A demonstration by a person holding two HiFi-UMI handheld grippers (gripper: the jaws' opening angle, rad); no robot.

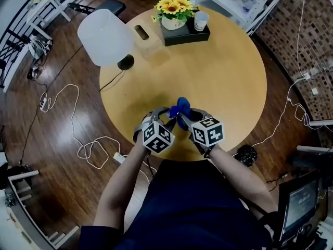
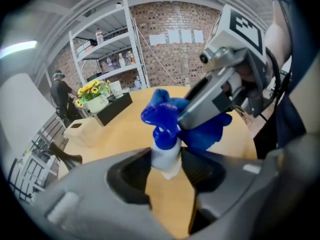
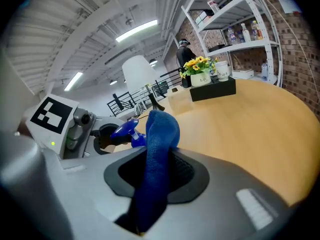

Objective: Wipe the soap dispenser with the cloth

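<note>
While the jaws of the left gripper [image 2: 165, 165] clamped the soap dispenser [image 2: 164, 153], those of the right gripper [image 3: 158, 173] held the cloth [image 3: 159, 134] against it, so wiping seemed underway, not finished.

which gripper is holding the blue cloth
The right gripper, jaws shut on the blue fabric cloth; the left gripper grips the white soap dispenser with blue pump.

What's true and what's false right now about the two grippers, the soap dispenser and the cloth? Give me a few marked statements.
1. The left gripper is shut on the soap dispenser. True.
2. The right gripper is empty. False: it is shut on the blue cloth.
3. The cloth lies flat on the table. False: it is held up in the air beside the dispenser's top.
4. Yellow flowers stand at the table's far side. True.
</note>
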